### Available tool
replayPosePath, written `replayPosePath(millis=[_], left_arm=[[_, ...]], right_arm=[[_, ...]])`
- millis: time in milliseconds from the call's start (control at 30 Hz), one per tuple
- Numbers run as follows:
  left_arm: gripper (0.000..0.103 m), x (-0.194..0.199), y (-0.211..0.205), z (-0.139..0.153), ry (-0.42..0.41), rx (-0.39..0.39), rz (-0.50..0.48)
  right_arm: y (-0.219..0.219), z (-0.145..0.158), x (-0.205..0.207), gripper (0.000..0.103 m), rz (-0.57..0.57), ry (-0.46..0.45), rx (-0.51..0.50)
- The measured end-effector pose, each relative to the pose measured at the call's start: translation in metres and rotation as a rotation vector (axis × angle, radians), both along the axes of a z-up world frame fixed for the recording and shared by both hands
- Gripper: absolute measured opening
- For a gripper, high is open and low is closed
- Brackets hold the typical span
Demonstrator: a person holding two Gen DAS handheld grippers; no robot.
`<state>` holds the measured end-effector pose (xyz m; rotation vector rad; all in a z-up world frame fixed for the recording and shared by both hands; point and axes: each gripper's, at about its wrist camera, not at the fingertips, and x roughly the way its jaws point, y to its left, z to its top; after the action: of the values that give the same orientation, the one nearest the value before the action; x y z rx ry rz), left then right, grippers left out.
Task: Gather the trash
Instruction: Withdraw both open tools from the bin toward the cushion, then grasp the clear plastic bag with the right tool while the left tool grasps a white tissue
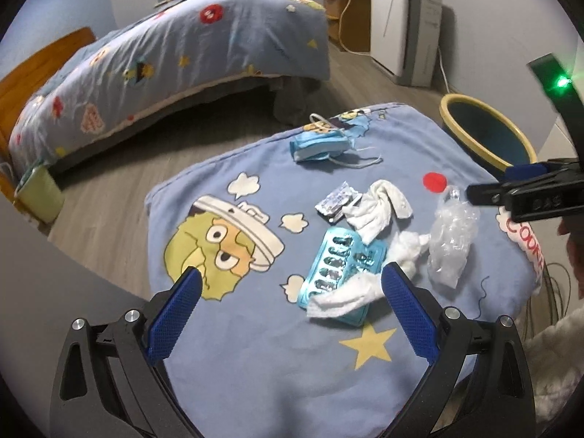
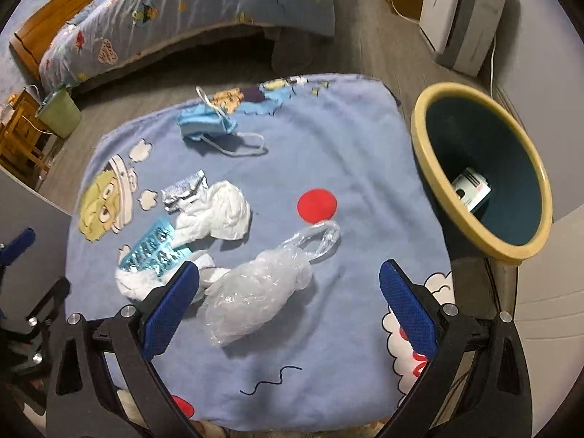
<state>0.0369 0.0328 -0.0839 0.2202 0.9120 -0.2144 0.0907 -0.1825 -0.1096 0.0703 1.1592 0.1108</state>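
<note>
Trash lies on a blue cartoon blanket (image 1: 255,365) (image 2: 346,153). A clear plastic bag (image 1: 452,235) (image 2: 259,288), white tissues (image 1: 379,211) (image 2: 219,215), a blue blister pack (image 1: 343,270) (image 2: 155,252), a silver foil pack (image 1: 335,200) (image 2: 184,189) and a blue face mask (image 1: 317,146) (image 2: 206,124). My left gripper (image 1: 292,306) is open above the blanket, its right finger beside the blister pack. My right gripper (image 2: 288,299) is open, hovering around the plastic bag; it also shows in the left wrist view (image 1: 511,186).
A yellow-rimmed dark bin (image 2: 481,168) (image 1: 485,131) stands right of the blanket with a white box (image 2: 471,189) inside. A bed (image 1: 164,62) lies beyond, a white appliance (image 1: 401,25) against the far wall, and a green bin (image 2: 60,113) by the bed.
</note>
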Motion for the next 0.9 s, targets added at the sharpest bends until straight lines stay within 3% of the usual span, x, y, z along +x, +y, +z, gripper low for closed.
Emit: replayPosePath(millis=[100,167,233,467,633,700,733,900], left_arm=[[0.098,0.003,-0.001,-0.005,0.022,-0.032,0.001],[0.098,0.005,-0.003,-0.007,0.025,-0.025,-0.001],[0.098,0.006,-0.006,-0.007,0.016,-0.018,-0.002],[0.098,0.010,-0.009,-0.010,0.030,-0.020,0.005],[0.095,0.014,-0.013,-0.014,0.055,-0.071,0.018],[0.089,0.016,-0.018,-0.019,0.093,-0.139,0.016],[0.081,0.016,-0.021,-0.022,0.109,-0.153,0.009],[0.072,0.014,-0.052,-0.043,0.163,-0.098,-0.087]], right_arm=[[0.004,-0.008,0.002,0.096,-0.001,0.017,0.004],[0.005,-0.013,0.003,0.075,-0.001,0.045,0.033],[0.005,-0.021,0.004,0.068,-0.010,0.081,0.054],[0.014,-0.029,0.006,0.017,0.052,0.126,0.095],[0.010,-0.012,0.009,0.015,0.070,0.067,0.089],[0.005,-0.004,0.011,0.015,0.065,0.041,0.085],[0.001,-0.002,0.012,0.015,0.058,0.040,0.092],[-0.010,0.000,0.015,0.015,0.036,0.036,0.085]])
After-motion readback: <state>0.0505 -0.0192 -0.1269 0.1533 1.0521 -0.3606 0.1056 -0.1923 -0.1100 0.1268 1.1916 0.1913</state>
